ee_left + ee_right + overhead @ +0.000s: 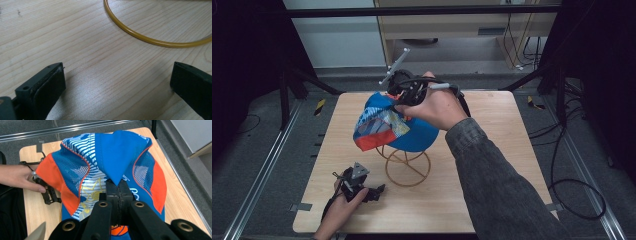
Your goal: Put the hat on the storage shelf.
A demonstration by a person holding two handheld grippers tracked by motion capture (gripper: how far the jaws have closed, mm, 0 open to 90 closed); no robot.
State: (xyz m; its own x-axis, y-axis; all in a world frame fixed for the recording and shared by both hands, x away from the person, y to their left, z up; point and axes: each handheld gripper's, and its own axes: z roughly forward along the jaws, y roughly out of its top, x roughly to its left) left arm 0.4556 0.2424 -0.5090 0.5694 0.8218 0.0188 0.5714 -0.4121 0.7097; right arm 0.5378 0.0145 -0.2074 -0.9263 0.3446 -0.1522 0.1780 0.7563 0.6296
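A blue cap [412, 135] with orange mesh panels and a striped print sits on a yellow wire stand [407, 167] in the middle of the table. My right gripper [401, 101] comes over the cap's far side and is shut on a fold of its blue cloth. In the right gripper view the jaws [118, 186] pinch that fold of the cap [75, 170] into a peak. My left gripper [379, 190] rests low at the table's front left, open with nothing between its fingers. Its own view has the jaws [117, 75] wide apart over bare wood, near the stand's yellow base ring [150, 40].
The wooden table [492, 165] has rounded corners and stands between metal floor rails [262, 165]. Cables [572, 190] lie on the floor at the right. Dark frame posts [287, 90] rise at the back corners. In the right gripper view the left hand [17, 176] shows at the table's far edge.
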